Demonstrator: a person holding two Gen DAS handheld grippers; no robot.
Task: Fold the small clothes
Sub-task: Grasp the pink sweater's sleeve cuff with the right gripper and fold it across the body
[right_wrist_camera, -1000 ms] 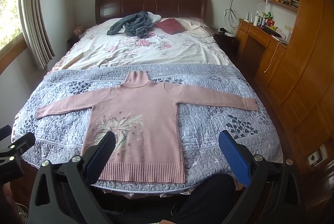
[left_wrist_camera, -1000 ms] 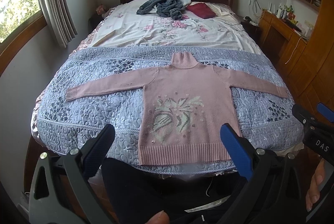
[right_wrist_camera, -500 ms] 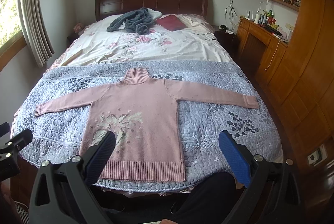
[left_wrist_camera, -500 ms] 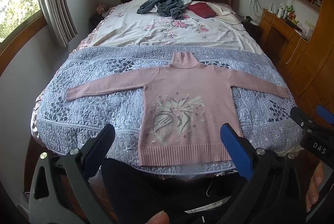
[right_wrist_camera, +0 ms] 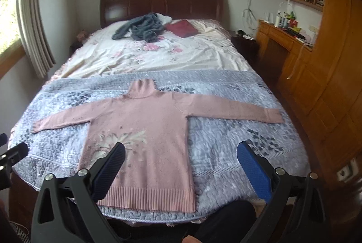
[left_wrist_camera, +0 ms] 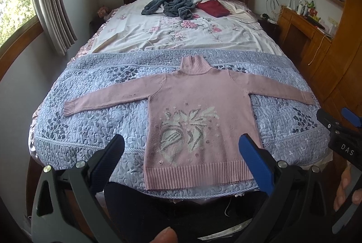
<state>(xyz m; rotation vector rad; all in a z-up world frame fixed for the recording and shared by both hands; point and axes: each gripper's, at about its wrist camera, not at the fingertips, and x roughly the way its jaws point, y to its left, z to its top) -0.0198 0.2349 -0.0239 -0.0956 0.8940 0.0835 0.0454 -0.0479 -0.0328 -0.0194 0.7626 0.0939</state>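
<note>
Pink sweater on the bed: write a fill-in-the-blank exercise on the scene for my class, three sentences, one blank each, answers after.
1. The pink sweater lies flat with both sleeves spread ____.
2. Both the left gripper and the right gripper are ____.
3. The sweater rests on a quilt coloured ____.

Answers: out; open; blue

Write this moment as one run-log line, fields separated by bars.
stage: before first fold | pink sweater: flat on quilt, sleeves spread | left gripper: open, empty | right gripper: open, empty

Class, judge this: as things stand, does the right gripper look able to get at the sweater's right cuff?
Probably yes. The right gripper is open, and nothing lies between it and the cuff, flat on the quilt.
</note>
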